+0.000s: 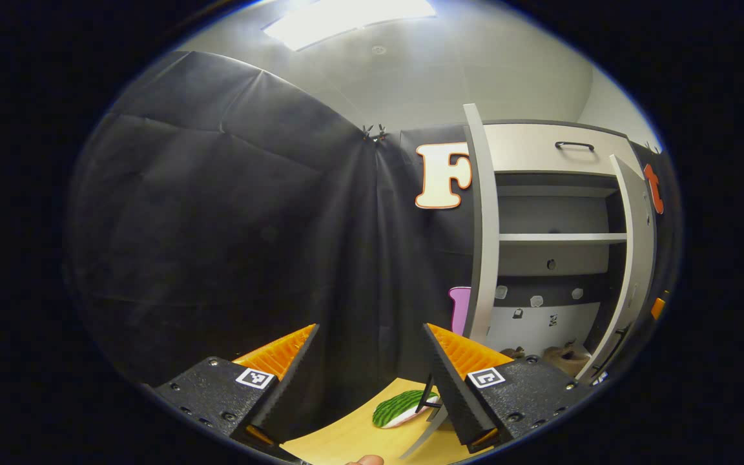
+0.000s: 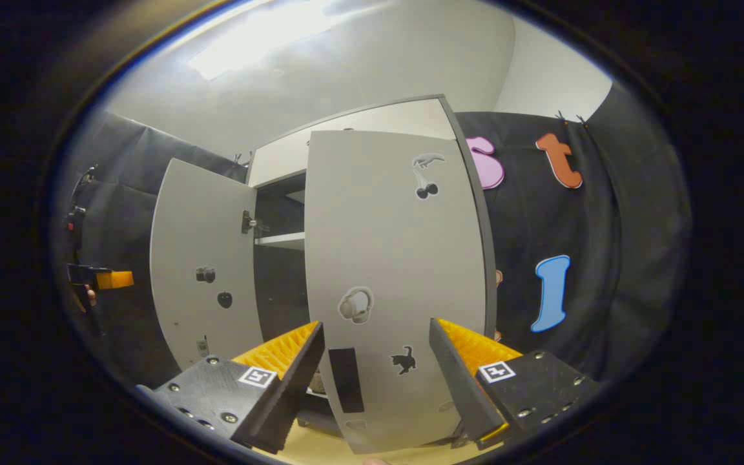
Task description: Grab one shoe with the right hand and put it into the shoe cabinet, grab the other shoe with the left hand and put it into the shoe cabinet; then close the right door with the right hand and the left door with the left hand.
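No readable text or numbers; only picture stickers on the right door.

Right tool gapes wide before the right door (stickered, ajar).

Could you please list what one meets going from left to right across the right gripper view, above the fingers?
The other hand-held gripper → left cabinet door → shelf inside the shoe cabinet → right cabinet door → black cloth wall.
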